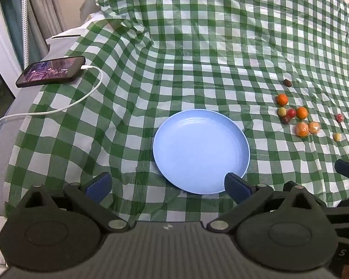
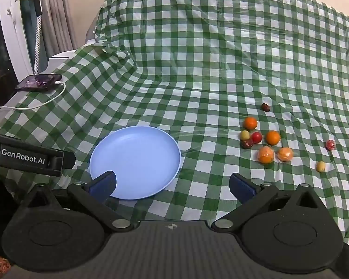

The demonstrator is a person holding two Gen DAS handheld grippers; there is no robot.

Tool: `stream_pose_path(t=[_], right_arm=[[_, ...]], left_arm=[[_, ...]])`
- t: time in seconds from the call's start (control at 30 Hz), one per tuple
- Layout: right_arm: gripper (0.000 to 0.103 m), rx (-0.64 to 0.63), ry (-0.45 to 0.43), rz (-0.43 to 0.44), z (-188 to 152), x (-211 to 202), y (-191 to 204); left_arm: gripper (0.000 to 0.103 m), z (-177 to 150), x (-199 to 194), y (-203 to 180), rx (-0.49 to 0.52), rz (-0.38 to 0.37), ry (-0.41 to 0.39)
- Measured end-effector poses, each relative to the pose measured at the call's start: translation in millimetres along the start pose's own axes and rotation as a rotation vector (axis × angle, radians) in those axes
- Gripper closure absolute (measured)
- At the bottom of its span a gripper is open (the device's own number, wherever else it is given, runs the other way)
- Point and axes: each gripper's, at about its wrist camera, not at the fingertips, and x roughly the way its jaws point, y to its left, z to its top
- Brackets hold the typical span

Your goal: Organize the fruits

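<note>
**Fruit scattered to the right of an empty blue plate, both claws wide open**

We see the small fruits (image 2: 265, 139) lying loose on the green-and-white checked cloth (image 2: 197, 58), to the right of the plate and apart from it. The main cluster holds two bare oranges (image 2: 250, 123), two orange pieces in clear wrapping (image 2: 265, 154), a red cherry tomato (image 2: 256, 137), a yellowish fruit (image 2: 244, 135) touching it on the left, and a dark reddish piece (image 2: 247, 143) just nearer. A dark brown fruit (image 2: 265, 107) lies alone at the far side of the cluster. Further right, well apart, sit a red wrapped piece (image 2: 330, 144) and a small yellow fruit (image 2: 320, 166).

The blue plate (image 2: 137, 162) rests flat on the cloth with nothing on it.

Our right claw (image 2: 173, 184) stands spread as wide as it goes, holding nothing; its left finger overlaps the plate's near rim in the view, its right finger is over bare cloth. Our left claw (image 1: 168, 186) is likewise fully spread and empty, with its right finger at the plate's (image 1: 201, 151) near edge in the view.

At the far left, a phone (image 1: 51, 71) with a lit screen lies at the cloth's edge, a white cable (image 1: 58, 109) plugged into it and trailing left. Curtains (image 2: 55, 11) hang beyond it.
</note>
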Motion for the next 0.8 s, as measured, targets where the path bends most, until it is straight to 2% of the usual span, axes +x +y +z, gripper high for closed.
stream_pose_path(t=[0.8], right_arm=[[0.0, 0.011, 0.017, 0.001, -2.2, 2.4, 1.4]], left_arm=[[0.0, 0.4, 2.7, 5.1, 0.017, 0.007, 0.009]])
